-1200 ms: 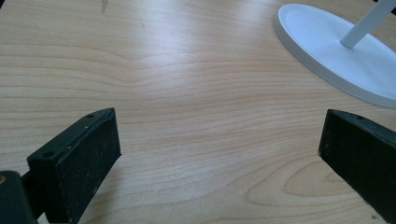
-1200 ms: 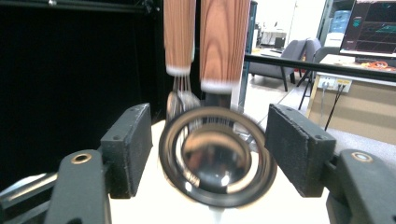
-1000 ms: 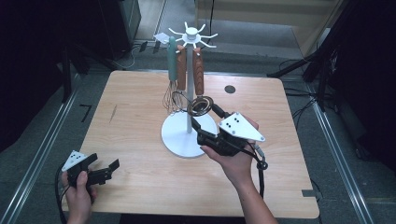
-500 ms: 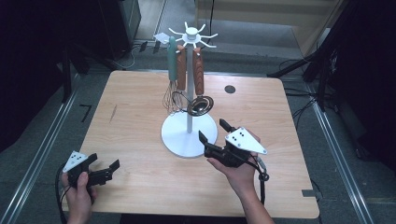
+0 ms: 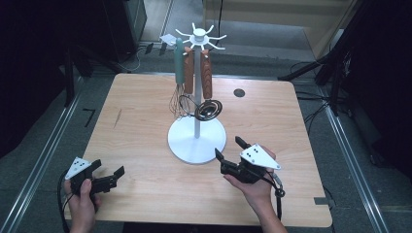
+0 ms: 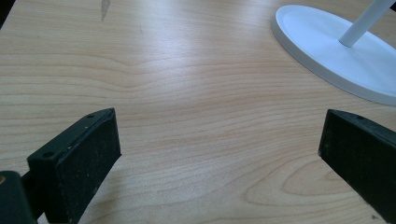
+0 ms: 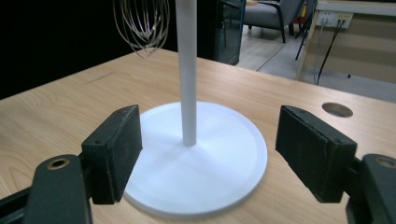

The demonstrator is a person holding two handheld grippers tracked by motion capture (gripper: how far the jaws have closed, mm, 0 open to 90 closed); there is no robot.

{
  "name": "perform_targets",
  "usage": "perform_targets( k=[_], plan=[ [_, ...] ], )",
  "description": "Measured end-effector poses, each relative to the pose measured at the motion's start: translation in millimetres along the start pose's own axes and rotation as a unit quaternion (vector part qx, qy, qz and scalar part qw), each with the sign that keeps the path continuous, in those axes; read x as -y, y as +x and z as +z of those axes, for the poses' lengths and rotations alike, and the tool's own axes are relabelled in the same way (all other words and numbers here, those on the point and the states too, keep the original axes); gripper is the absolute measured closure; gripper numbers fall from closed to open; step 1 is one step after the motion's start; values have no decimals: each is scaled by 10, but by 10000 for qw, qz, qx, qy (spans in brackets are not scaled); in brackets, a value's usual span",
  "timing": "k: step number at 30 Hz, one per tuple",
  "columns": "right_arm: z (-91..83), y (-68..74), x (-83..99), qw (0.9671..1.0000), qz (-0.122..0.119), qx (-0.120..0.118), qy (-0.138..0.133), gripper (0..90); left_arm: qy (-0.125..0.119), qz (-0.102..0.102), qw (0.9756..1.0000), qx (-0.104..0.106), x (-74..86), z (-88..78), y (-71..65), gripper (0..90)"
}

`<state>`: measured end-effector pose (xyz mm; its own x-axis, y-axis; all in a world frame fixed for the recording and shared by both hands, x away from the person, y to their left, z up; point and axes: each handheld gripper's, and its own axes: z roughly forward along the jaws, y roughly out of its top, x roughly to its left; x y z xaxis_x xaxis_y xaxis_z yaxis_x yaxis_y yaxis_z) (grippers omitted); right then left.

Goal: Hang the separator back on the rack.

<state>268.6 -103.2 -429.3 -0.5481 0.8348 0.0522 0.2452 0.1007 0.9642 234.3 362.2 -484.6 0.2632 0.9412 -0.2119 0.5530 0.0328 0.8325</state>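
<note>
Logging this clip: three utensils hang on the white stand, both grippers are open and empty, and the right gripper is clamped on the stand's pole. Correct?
Not quite. The right gripper is not clamped on the pole; the right gripper view shows its jaws wide apart, short of the pole, over the near edge of the stand's base. Three utensils hanging and both grippers, including the left gripper, open and empty stands.

Left claw (image 5: 108,175) held low in the left hand (image 5: 82,199), jaws apart, right claw (image 5: 228,151) likewise spread, empty
</note>
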Motion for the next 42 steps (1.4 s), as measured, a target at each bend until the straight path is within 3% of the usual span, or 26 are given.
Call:
perform_targets(
  k=[6, 15, 29, 33, 42],
  plan=[
    [-37, -86, 142, 9998, 119, 70, 114, 241, 0, -12, 10000, 23, 0, -1, 3, 0],
    [-93, -237, 358, 9987, 104, 347, 344, 248, -12, -42, 10000, 42, 1, -1, 8, 0],
    [-424, -662, 575, 9953, 431, 743, 444, 250, -6, -58, 10000, 51, 0, 1, 10, 0],
    [-520, -764, 626, 9939, 300, 958, 463, 254, 2, -51, 10000, 46, 0, 0, 11, 0],
    [-737, -990, 743, 9907, 360, 1192, 545, 253, -8, -57, 10000, 48, 0, 0, 11, 0]
  ],
)
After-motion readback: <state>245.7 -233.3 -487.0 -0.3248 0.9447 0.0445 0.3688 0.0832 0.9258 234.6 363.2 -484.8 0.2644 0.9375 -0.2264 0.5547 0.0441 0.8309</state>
